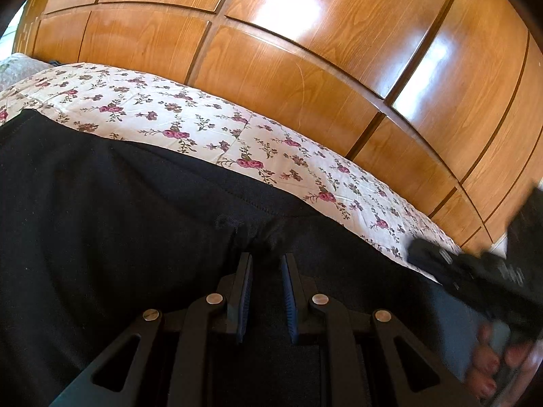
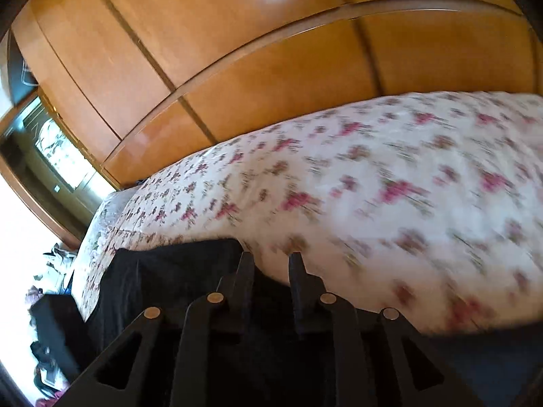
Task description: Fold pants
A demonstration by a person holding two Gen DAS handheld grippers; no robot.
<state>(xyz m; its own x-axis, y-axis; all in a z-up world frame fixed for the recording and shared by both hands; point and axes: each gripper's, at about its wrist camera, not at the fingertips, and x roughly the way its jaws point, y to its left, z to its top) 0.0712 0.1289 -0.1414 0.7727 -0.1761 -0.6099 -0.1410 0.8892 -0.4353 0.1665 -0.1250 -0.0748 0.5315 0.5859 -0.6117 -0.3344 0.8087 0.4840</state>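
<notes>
The black pants (image 1: pixel 129 210) lie spread flat on the flowered bedsheet (image 1: pixel 190 115), taking up the near side of the bed, with a stitched seam and a small bunch of cloth near their middle. Beyond the pants runs a strip of bare sheet, and past that stands the wooden wardrobe (image 1: pixel 305 78).

The left gripper (image 1: pixel 266 259) hangs just over the bunched middle of the pants, its two fingers parted by a narrow gap with no cloth between them. The right gripper (image 2: pixel 271 259) sits at the far edge of the pants, where the black cloth meets the sheet; its fingers also stand apart and hold nothing. The right wrist view is smeared, so how near its tips are to the fabric cannot be told.

The fold looks not yet begun, or between folds: both grippers seem to be seeking a hold. The next move likely calls for each to close on an edge of the pants, catching every layer at once, then lift and carry that edge across evenly so the cloth does not drag or bunch.
</notes>
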